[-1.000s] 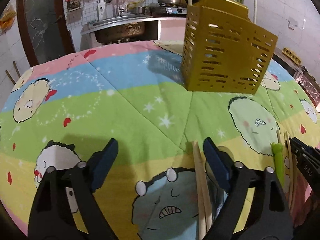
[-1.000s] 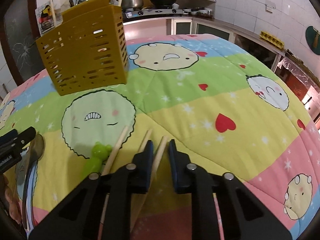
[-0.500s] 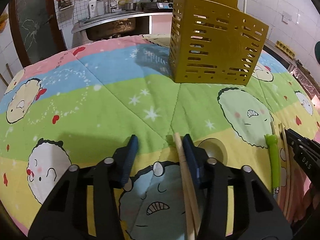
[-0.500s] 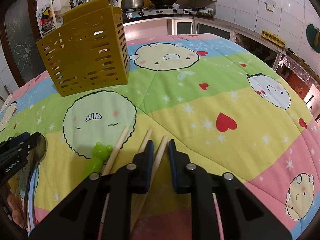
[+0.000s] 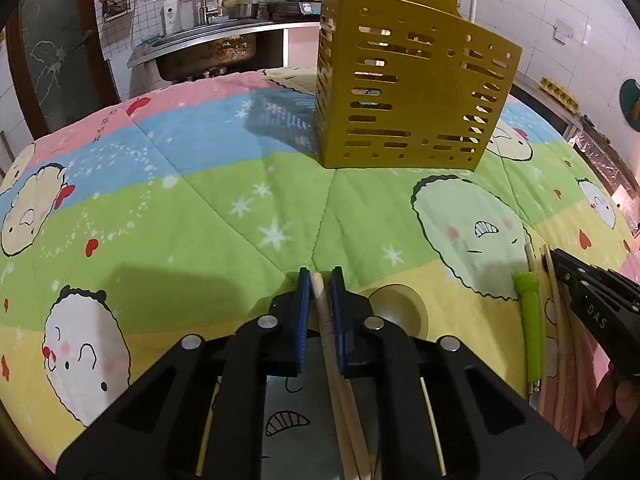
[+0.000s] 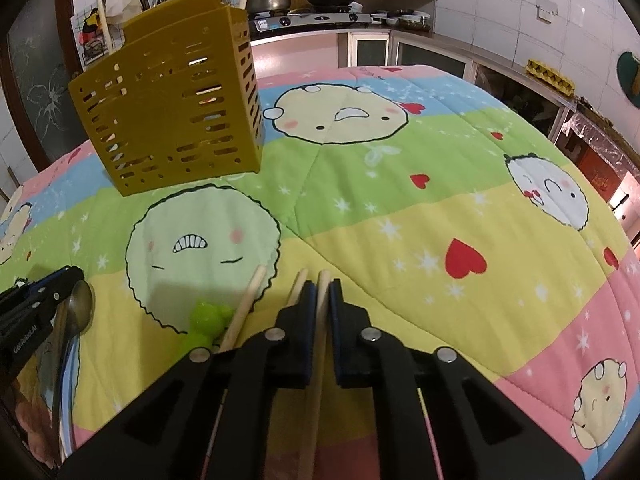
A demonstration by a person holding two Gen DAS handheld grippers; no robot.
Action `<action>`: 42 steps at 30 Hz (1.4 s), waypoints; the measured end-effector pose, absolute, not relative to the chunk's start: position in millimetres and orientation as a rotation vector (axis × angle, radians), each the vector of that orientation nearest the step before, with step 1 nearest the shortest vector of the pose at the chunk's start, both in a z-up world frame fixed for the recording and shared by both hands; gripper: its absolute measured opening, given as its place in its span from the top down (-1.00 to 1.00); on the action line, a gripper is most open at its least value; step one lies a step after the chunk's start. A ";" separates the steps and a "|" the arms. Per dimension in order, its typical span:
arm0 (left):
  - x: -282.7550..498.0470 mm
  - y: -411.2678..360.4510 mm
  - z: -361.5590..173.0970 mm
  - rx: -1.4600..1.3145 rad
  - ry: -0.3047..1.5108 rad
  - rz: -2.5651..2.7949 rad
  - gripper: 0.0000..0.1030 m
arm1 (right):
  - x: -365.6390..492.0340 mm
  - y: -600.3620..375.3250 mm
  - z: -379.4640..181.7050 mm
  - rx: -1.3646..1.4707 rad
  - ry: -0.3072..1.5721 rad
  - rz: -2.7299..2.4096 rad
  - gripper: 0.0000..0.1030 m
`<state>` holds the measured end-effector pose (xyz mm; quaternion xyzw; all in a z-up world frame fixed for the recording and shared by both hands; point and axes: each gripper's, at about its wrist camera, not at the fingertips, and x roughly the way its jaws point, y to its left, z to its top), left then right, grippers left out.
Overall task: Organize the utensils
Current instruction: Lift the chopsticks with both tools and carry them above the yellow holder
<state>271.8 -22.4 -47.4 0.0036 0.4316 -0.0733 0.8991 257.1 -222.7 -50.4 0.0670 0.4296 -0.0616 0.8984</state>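
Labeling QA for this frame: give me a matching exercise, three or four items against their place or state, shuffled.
Items:
1. gold utensil holder
2. green frog-topped utensil
3. metal spoon
4. chopstick

States:
A. clamped in the right tongs
B. lies flat between the two tongs
C. stands upright at the far side of the quilt
D. bowl beside the left tongs' tip

Pairs: 1-C, 2-B, 3-D, 4-A

caddy: gold plastic, slotted, slight sheen
chopsticks: pale wood, matt
quilt: soft printed cloth, stitched, matt
spoon: shiny metal
frog handle: green plastic, smooth
pads: blue, ribbed
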 end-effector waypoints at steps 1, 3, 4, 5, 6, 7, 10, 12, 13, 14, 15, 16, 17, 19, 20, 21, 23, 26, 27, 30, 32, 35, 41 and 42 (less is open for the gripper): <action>271.3 -22.4 -46.2 0.005 0.890 -0.155 0.82 | 257.3 -222.9 -49.8 0.142 0.890 -0.125 0.86; 270.0 -21.0 -42.4 -0.005 0.882 -0.156 0.83 | 256.7 -225.0 -48.5 0.160 0.887 -0.117 0.86; 269.5 -19.1 -39.8 -0.011 0.877 -0.157 0.83 | 256.2 -226.3 -47.3 0.170 0.885 -0.113 0.86; 268.4 -17.6 -36.5 -0.018 0.870 -0.157 0.83 | 254.9 -227.6 -44.8 0.181 0.880 -0.108 0.87; 266.6 -16.3 -32.1 -0.023 0.857 -0.158 0.83 | 253.5 -228.2 -42.3 0.187 0.873 -0.102 0.87; 265.4 -16.2 -29.2 -0.023 0.849 -0.158 0.83 | 252.1 -229.4 -39.3 0.192 0.863 -0.099 0.88; 261.2 -15.5 -18.1 -0.018 0.816 -0.155 0.84 | 248.5 -232.0 -28.4 0.195 0.832 -0.098 0.88; 257.4 -14.9 -9.0 -0.016 0.790 -0.153 0.84 | 245.4 -234.3 -20.8 0.198 0.813 -0.092 0.88; 255.8 -14.8 -5.5 -0.014 0.779 -0.152 0.85 | 243.5 -235.4 -16.2 0.200 0.800 -0.089 0.88; 254.0 -14.6 -0.7 -0.013 0.766 -0.151 0.85 | 241.2 -236.5 -10.6 0.203 0.783 -0.086 0.88; 252.7 -14.2 3.1 -0.013 0.756 -0.151 0.86 | 239.4 -237.8 -6.4 0.209 0.771 -0.081 0.88; 251.1 -13.8 8.6 -0.012 0.742 -0.151 0.86 | 238.0 -238.9 -2.7 0.216 0.761 -0.073 0.88; 248.9 -13.2 14.5 -0.013 0.726 -0.150 0.87 | 236.0 -240.9 1.6 0.225 0.749 -0.066 0.88; 244.4 -12.2 23.9 -0.008 0.698 -0.148 0.87 | 235.4 -243.9 8.2 0.238 0.728 -0.053 0.88; 241.7 -12.0 28.0 -0.007 0.685 -0.149 0.87 | 233.9 -245.1 12.3 0.243 0.715 -0.051 0.88; 239.3 -12.1 32.4 -0.006 0.672 -0.149 0.88 | 232.7 -246.4 15.5 0.249 0.703 -0.048 0.88; 234.5 -10.8 42.1 -0.010 0.649 -0.151 0.88 | 229.2 -248.1 22.6 0.259 0.678 -0.041 0.88; 228.5 -8.2 53.3 -0.015 0.620 -0.154 0.90 | 224.0 -249.1 34.3 0.269 0.634 -0.019 0.88; 226.5 -7.7 57.1 -0.017 0.609 -0.154 0.90 | 221.6 -248.1 39.6 0.269 0.610 -0.008 0.88; 218.9 -4.2 70.1 -0.021 0.568 -0.150 0.91 | 216.1 -246.3 48.0 0.267 0.560 0.014 0.88; 215.9 -3.7 76.2 -0.021 0.546 -0.149 0.92 | 212.7 -245.3 52.9 0.265 0.532 0.015 0.88; 209.8 -2.0 86.0 -0.025 0.512 -0.150 0.92 | 208.6 -246.9 60.2 0.277 0.497 0.026 0.88; 203.2 -3.1 98.6 -0.026 0.465 -0.159 0.92 | 201.4 -248.7 70.5 0.275 0.418 0.050 0.88; 202.8 -3.1 100.7 -0.027 0.458 -0.161 0.92 | 199.9 -248.2 71.8 0.271 0.407 0.051 0.88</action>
